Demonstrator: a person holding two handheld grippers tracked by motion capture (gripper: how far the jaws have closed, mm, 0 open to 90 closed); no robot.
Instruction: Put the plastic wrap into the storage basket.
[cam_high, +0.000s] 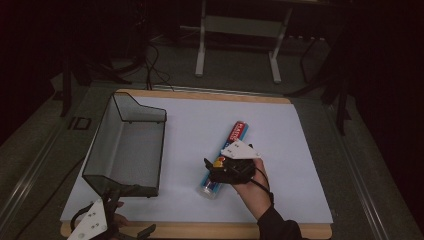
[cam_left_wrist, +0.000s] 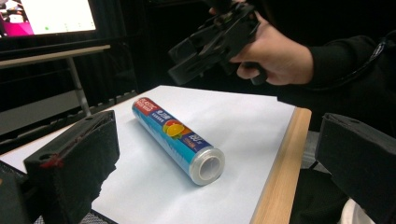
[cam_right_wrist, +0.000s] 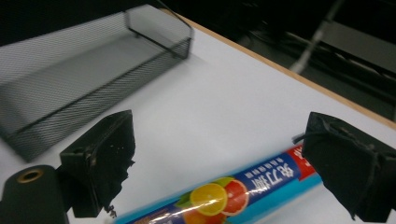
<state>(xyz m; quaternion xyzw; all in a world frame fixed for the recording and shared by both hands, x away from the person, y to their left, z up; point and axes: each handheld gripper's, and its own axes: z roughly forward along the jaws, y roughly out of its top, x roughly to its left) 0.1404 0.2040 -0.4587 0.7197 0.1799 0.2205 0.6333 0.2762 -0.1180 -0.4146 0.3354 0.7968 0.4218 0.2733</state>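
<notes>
A blue roll of cling film (cam_high: 237, 132) printed with citrus fruit lies at an angle on the white sheet, right of centre. My right gripper (cam_high: 212, 171), held in a hand, hovers just over the roll's near half, open. In the right gripper view its jaws stand wide apart (cam_right_wrist: 219, 144) with the roll (cam_right_wrist: 233, 186) below and between them, not touched. My left gripper (cam_high: 129, 214) sits at the table's front left corner, open and holding nothing. In the left gripper view the roll (cam_left_wrist: 177, 137) lies ahead between its jaws (cam_left_wrist: 215, 135), with the right gripper (cam_left_wrist: 182, 63) above it.
A black mesh tray (cam_high: 125, 145) stands empty on the left of the sheet (cam_right_wrist: 70, 93). The wooden table edge (cam_high: 200, 231) runs along the front. A metal stand (cam_high: 240, 30) and cables are on the floor beyond. A lit monitor (cam_left_wrist: 51, 16) glows off to the side.
</notes>
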